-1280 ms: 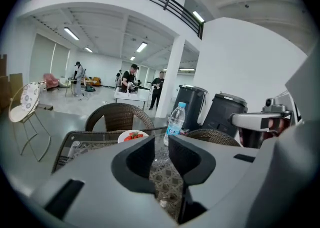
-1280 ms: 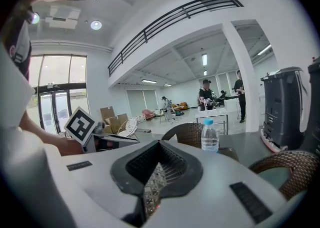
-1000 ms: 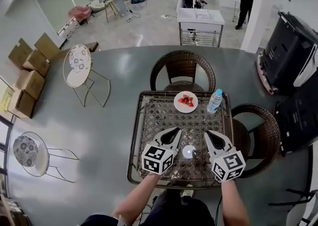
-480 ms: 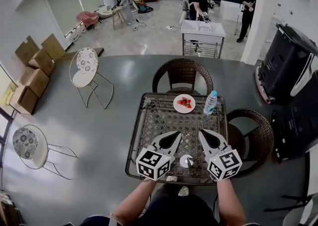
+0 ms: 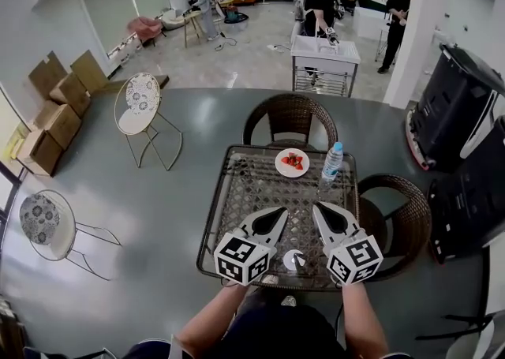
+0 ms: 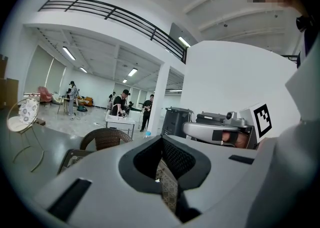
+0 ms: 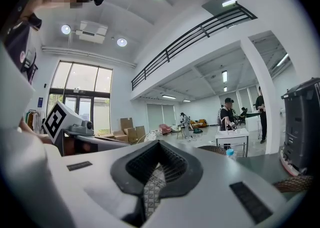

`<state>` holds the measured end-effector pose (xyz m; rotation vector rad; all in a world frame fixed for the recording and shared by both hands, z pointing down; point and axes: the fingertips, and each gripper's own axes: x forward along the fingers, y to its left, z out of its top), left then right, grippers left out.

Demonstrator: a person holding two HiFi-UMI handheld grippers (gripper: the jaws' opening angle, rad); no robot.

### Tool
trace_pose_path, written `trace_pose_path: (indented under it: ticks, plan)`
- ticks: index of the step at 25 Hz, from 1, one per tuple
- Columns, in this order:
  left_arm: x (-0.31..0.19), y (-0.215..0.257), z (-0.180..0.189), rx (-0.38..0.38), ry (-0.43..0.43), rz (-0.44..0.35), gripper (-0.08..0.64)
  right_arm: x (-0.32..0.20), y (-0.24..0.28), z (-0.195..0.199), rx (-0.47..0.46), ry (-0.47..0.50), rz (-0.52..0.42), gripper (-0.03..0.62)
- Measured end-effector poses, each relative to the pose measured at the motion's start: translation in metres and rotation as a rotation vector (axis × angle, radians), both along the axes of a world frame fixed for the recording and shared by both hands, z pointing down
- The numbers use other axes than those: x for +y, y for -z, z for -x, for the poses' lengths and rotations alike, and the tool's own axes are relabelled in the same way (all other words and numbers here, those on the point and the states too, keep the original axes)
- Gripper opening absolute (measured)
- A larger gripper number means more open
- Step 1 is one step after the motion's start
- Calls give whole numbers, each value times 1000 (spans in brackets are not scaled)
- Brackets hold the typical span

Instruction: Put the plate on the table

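Note:
A small white plate (image 5: 293,162) with red strawberries rests on the far side of the wicker-and-glass table (image 5: 237,223), in the head view. Both grippers hover over the table's near half, well short of the plate. My left gripper (image 5: 282,212) is shut with nothing in it, and its tips point toward the plate. My right gripper (image 5: 317,208) beside it is also shut and holds nothing. In the left gripper view the jaws (image 6: 160,139) meet at the tip; in the right gripper view the jaws (image 7: 159,144) do the same. Neither gripper view shows the plate.
A water bottle (image 5: 332,162) stands just right of the plate. Wicker chairs sit at the far side (image 5: 289,117) and the right side (image 5: 402,215) of the table. Black bins (image 5: 461,105) stand at the right. People work round a white cart (image 5: 323,61) in the background.
Both grippers have drawn back toward the table's near edge, and the view has pulled back with them. The plate and bottle have not moved on the table.

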<state>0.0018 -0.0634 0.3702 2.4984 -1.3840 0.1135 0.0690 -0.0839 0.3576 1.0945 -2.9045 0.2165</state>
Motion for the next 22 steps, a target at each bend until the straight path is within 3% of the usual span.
trace_pose_path:
  ticks: [22]
  plan:
    - [7,1,-11,44,-16,17,8,9,8,-8,-19,-4,-21,5]
